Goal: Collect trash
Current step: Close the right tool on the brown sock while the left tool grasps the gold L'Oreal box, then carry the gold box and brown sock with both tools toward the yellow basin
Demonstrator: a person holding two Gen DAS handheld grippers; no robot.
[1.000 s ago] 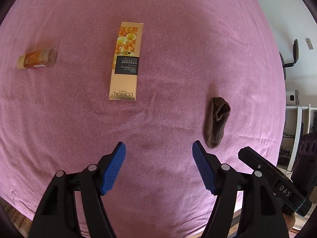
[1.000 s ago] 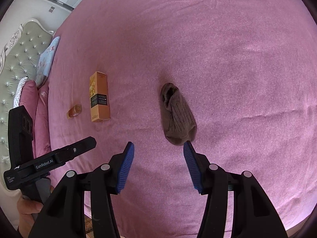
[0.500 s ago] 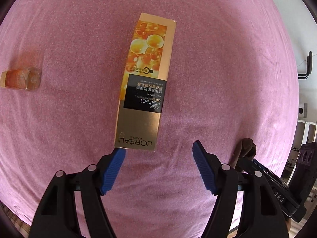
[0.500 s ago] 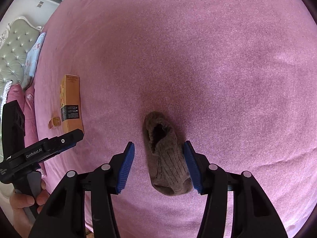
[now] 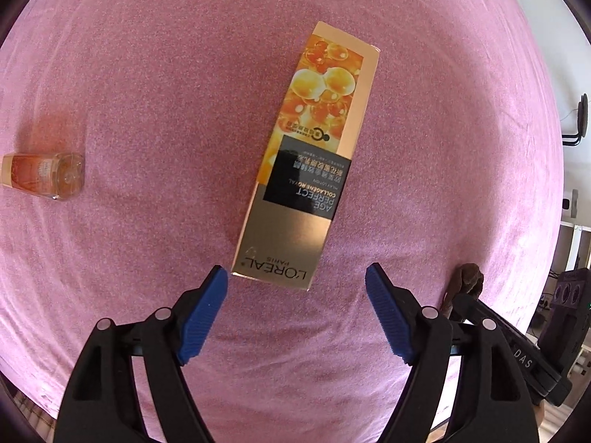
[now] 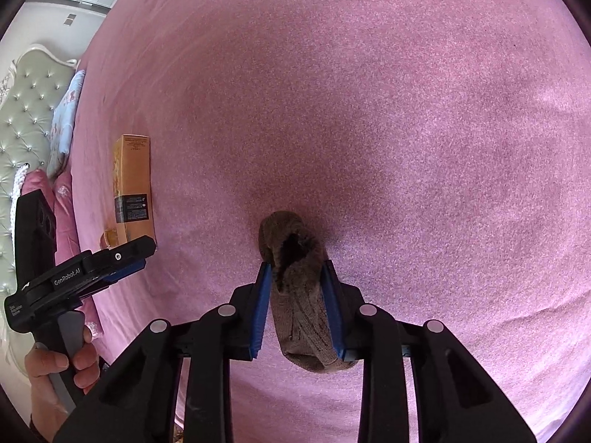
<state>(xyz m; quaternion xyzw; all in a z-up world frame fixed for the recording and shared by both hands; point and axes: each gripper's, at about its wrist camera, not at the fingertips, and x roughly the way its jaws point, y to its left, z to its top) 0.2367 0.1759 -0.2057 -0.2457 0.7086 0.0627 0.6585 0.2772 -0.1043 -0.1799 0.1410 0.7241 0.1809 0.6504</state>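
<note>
A gold L'Oreal carton (image 5: 306, 162) lies flat on the pink bedcover (image 5: 147, 74). Its near end sits just ahead of my left gripper (image 5: 295, 277), whose jaws are opening and touch nothing. A small amber bottle (image 5: 44, 173) lies on its side far to the left. In the right wrist view a brown sock (image 6: 299, 295) lies between the blue pads of my right gripper (image 6: 297, 269). These jaws are closing, and both pads press the sock's sides. The carton (image 6: 133, 184) and the left gripper (image 6: 146, 256), held by a hand (image 6: 55, 365), show at the left there.
A tufted green headboard (image 6: 26, 110) and pillows (image 6: 64, 118) stand at the bed's far left end. Beyond the bed's right edge are white shelving (image 5: 572, 243) and a dark speaker (image 5: 572, 295). The sock (image 5: 465, 284) shows beside the right gripper's body.
My left gripper has come down toward the carton, which now looks much larger, and its jaws have widened. My right gripper has sunk over the sock and its pads have closed onto it.
</note>
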